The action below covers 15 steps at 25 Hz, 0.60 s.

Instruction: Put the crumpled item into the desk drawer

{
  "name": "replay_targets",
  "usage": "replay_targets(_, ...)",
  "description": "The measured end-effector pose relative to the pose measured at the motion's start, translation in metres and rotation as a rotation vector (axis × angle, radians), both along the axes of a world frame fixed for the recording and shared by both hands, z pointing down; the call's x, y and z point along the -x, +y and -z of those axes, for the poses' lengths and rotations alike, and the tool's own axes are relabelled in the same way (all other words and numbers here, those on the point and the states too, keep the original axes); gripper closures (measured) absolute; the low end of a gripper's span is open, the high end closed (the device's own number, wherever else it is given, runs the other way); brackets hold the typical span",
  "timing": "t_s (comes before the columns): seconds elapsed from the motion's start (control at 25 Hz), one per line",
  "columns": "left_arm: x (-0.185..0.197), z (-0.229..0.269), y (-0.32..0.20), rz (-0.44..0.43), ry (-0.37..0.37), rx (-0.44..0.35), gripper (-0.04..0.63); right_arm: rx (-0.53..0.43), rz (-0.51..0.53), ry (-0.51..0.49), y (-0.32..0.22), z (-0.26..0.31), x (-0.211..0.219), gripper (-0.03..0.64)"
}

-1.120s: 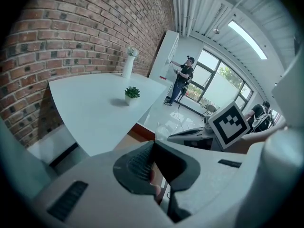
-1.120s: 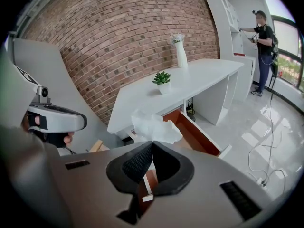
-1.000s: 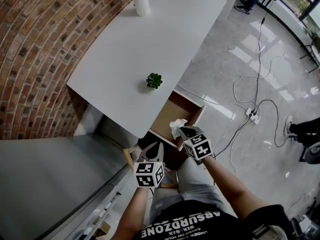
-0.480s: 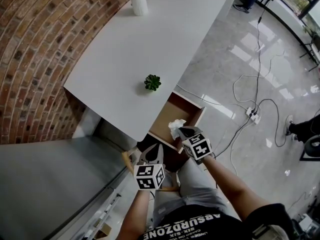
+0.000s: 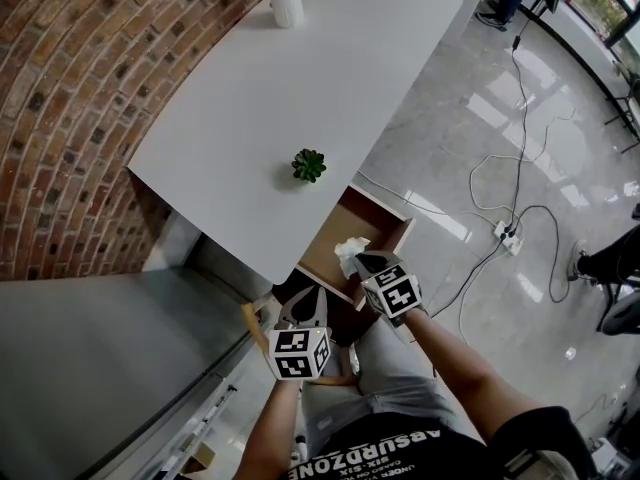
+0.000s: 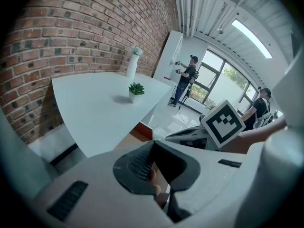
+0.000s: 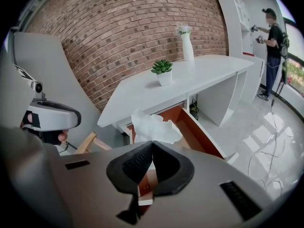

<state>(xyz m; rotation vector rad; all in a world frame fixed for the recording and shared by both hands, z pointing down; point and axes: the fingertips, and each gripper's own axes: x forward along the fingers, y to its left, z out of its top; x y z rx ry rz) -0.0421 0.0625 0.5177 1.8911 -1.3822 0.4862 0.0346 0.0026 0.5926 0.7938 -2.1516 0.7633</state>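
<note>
The crumpled white paper (image 5: 348, 253) is pinched in my right gripper (image 5: 358, 261), which is shut on it. The wad (image 7: 153, 126) sticks out past the fingertips of the right gripper (image 7: 151, 144) and hangs over the near end of the open wooden drawer (image 7: 192, 129). That drawer (image 5: 350, 223) is pulled out from under the white desk (image 5: 280, 98). My left gripper (image 5: 310, 294) is lower left of the drawer, shut and holding nothing. In its own view the left gripper (image 6: 153, 144) points toward the desk edge.
A small potted plant (image 5: 309, 164) and a white vase (image 5: 287, 3) stand on the desk. A wooden frame piece (image 5: 254, 326) sits beside the left gripper. Cables and a power strip (image 5: 505, 230) lie on the shiny floor to the right. People stand far off by the windows.
My right gripper has sunk slightly toward the drawer with the paper still in it. The left gripper has stayed where it was.
</note>
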Motion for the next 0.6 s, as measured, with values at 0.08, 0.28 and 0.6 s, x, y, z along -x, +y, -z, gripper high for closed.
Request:
replay_targets(0.08,-0.001,-0.002,0.000,0.002,-0.005,-0.001,0.589,-0.005,0.007,0.004,-0.002,-0.002,0.000,0.617)
replay_targets(0.28,-0.004,-0.007,-0.001,0.015,-0.002,0.001,0.589,-0.005,0.025,0.018,-0.005,-0.010,-0.002,0.617)
replay_targets(0.6,-0.004,-0.013,-0.004,0.037,0.002,0.002,0.589,-0.010,0.065,0.033,-0.009,-0.021,0.001,0.617)
